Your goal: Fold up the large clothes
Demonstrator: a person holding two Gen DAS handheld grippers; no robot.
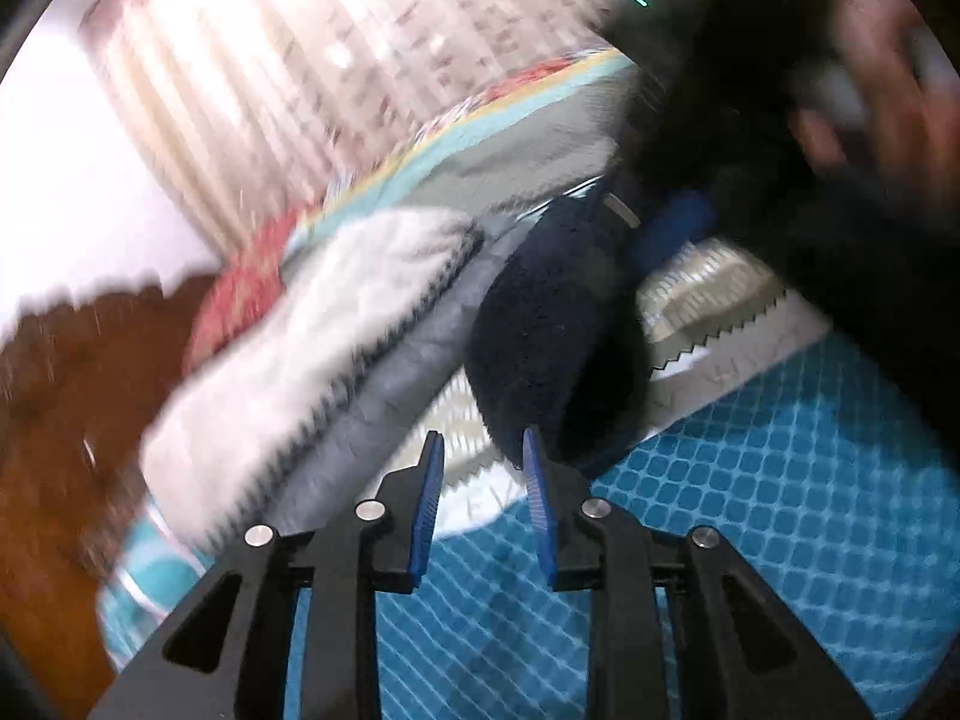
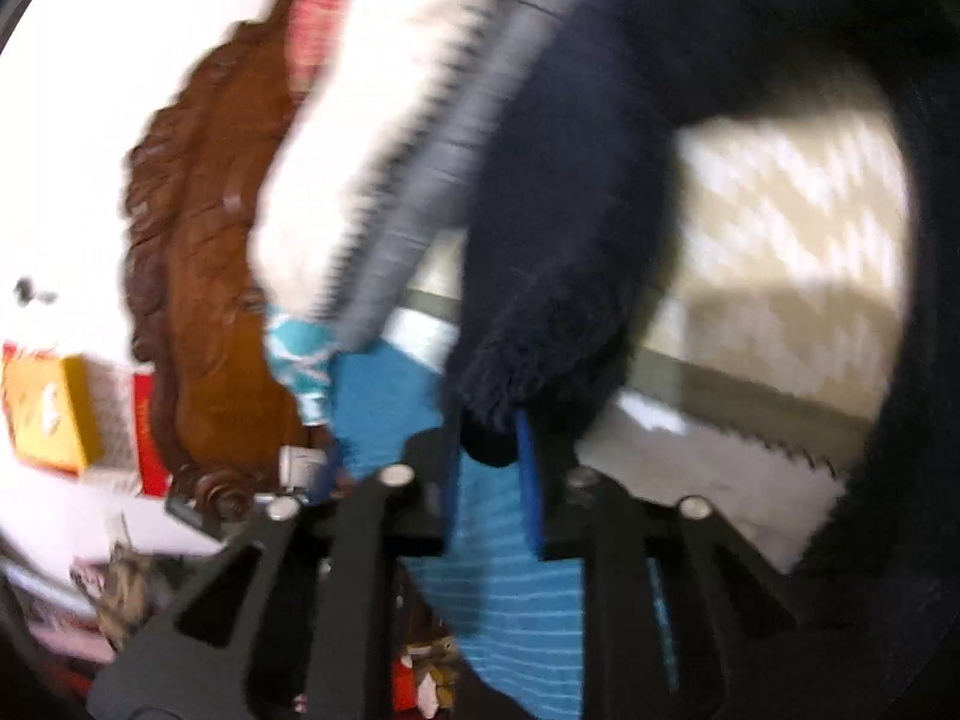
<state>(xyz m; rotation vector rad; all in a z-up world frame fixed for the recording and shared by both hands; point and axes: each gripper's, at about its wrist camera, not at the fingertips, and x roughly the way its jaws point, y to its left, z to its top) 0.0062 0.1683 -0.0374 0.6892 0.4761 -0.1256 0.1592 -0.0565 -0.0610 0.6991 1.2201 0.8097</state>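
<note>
Navy fleece garment [image 2: 540,228]: hangs from 1 o'clock, its fuzzy edge between the right gripper [image 2: 489,438] pads, pinched.
Left gripper [image 1: 483,450]: jaws spread, nothing between; garment hem [image 1: 540,330] just beyond.
Blue bedspread [image 1: 780,480]: open at 4 o'clock.
White-grey cloth [image 1: 288,372]: at 10 o'clock.

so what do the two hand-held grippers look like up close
Both match: the left hand-held gripper and the right hand-held gripper have matte black angular linkage arms with triangular cut-outs, round silver pivot pins, and flat blue ribbed pads on the fingers. No cables or markings show.
</note>
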